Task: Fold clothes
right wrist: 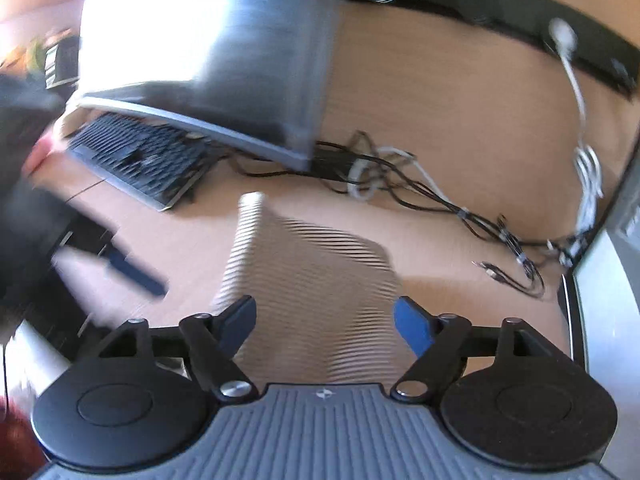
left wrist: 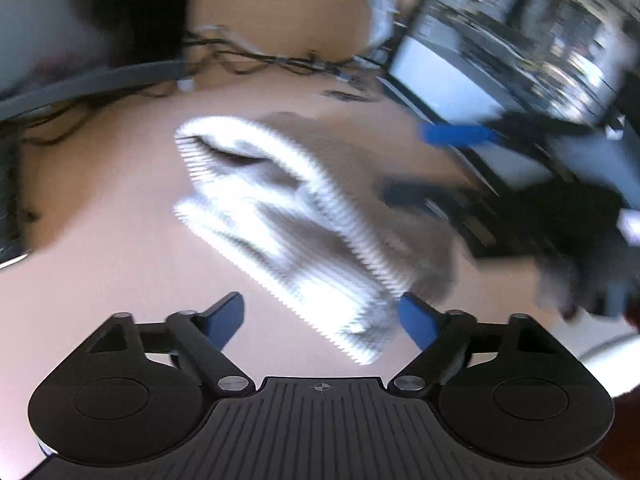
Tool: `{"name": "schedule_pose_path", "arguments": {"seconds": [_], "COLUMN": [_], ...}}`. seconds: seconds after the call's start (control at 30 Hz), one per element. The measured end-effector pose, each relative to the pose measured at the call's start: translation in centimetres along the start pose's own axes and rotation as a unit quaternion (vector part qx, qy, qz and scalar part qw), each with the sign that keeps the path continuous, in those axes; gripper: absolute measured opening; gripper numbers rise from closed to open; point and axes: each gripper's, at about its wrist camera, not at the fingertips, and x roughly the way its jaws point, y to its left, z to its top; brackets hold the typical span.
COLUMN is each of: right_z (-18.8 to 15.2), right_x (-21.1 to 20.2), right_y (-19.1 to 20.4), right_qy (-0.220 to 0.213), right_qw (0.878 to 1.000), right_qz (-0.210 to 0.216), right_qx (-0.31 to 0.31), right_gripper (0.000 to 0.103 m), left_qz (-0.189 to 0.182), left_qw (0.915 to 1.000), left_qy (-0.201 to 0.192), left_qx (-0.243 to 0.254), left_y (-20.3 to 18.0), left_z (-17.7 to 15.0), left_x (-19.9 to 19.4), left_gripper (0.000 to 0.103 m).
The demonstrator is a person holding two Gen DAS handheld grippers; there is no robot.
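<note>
A white and grey ribbed garment (left wrist: pixel 288 216) lies bunched on the wooden desk (left wrist: pixel 100 264), blurred. My left gripper (left wrist: pixel 322 318) hovers over its near end, open, with the cloth's corner beside the right fingertip (left wrist: pixel 416 320) and no pad pressing it. In the right wrist view the same garment (right wrist: pixel 312 276) lies flat in front of my right gripper (right wrist: pixel 326 322), which is open above its near edge. The right gripper (left wrist: pixel 436 164) also shows past the cloth in the left wrist view. One blue finger (right wrist: pixel 136 272) of the left gripper shows at the left of the right wrist view.
A monitor (right wrist: pixel 208 52) stands at the back of the desk with a dark keyboard (right wrist: pixel 140 156) under it. Tangled black cables (right wrist: pixel 400 184) and a white cable (right wrist: pixel 576 92) lie behind the garment. Bare desk (right wrist: pixel 440 92) stretches behind them.
</note>
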Motion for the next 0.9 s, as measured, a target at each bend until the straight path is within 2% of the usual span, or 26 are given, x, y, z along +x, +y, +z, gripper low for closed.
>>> {"name": "schedule_pose_path", "arguments": {"seconds": [0.13,0.2,0.3,0.37,0.4,0.43,0.53,0.63,0.77,0.9], "right_z": [-1.2,-1.8,-2.7,-2.9,-2.5,-2.1,-0.6,-0.1,-1.5,-2.6], "right_x": [1.4,3.0,4.2,4.5,3.7,3.0,0.6,-0.5,1.1,3.0], "right_y": [3.8,5.3,6.0,6.0,5.3,4.5,2.3,2.8,5.1,7.5], "right_qy": [0.013,0.023,0.027,0.026,0.021,0.016,-0.006,-0.009,0.030,0.038], "right_qw": [0.999,0.998,0.992,0.989,0.992,0.995,0.998,0.991,0.989,0.988], "right_qz": [0.019,0.000,-0.036,-0.051,-0.041,-0.034,-0.024,-0.037,-0.005,-0.016], "right_qx": [-0.034,-0.062,-0.116,-0.135,-0.115,-0.093,-0.064,-0.126,-0.146,-0.146], "right_gripper": [0.083,0.090,0.091,0.083,0.068,0.046,0.023,0.021,0.021,0.029], "left_qz": [0.018,0.012,0.005,0.000,-0.005,-0.010,-0.016,-0.019,-0.033,-0.061], "left_qw": [0.9975,0.9959,0.9955,0.9959,0.9960,0.9960,0.9957,0.9956,0.9948,0.9921], "left_qy": [-0.003,-0.003,-0.003,-0.003,-0.003,-0.003,-0.002,-0.003,-0.031,-0.071], "left_qx": [-0.068,-0.090,-0.094,-0.091,-0.089,-0.089,-0.091,-0.092,-0.091,-0.083], "left_y": [3.1,3.9,4.0,3.9,3.9,3.8,3.9,4.0,3.8,2.8], "left_z": [-0.7,-0.9,-1.0,-1.0,-1.0,-1.0,-0.8,-0.4,1.1,3.4], "left_x": [-1.0,-1.2,-1.5,-1.7,-1.8,-1.7,-1.3,-1.0,-2.2,-3.7], "left_gripper": [0.069,0.067,0.067,0.067,0.067,0.067,0.067,0.067,0.067,0.067]}}
